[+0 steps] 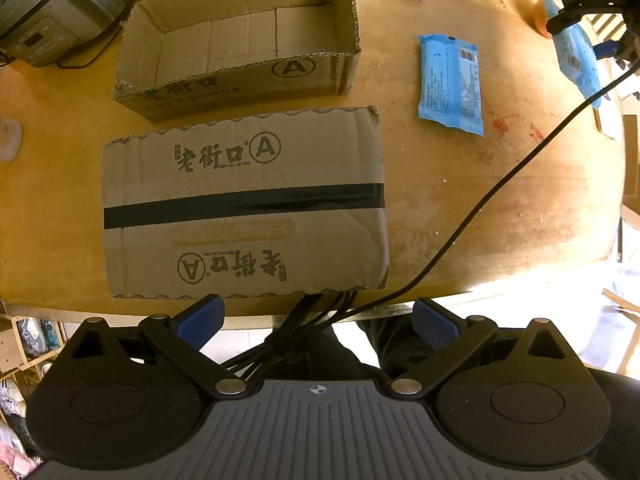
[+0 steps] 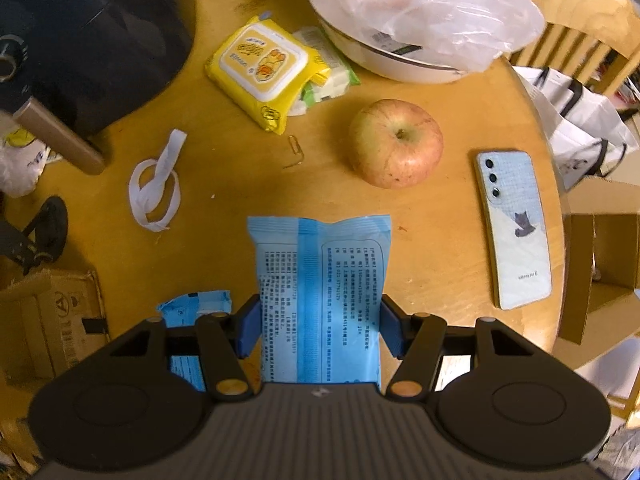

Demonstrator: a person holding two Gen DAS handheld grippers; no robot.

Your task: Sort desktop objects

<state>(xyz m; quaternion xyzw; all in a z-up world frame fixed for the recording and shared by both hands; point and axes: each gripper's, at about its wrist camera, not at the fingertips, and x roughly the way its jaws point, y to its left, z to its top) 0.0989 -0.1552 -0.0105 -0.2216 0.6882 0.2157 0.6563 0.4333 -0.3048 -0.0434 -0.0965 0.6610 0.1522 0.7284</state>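
Gripping blue wipes pack (image 2: pixel 320 300) in right claw (image 2: pixel 318 326); left claw (image 1: pixel 318 322) gaping empty; you're carrying it next to open box (image 1: pixel 240 36).

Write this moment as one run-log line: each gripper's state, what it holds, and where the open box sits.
left gripper: open, empty | right gripper: shut on blue wipes pack | open cardboard box: empty, behind upturned box

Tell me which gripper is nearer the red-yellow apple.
Right. The right gripper, shut on a blue wipes packet, sits just short of the apple; the left gripper hangs off the table edge by the cardboard boxes.
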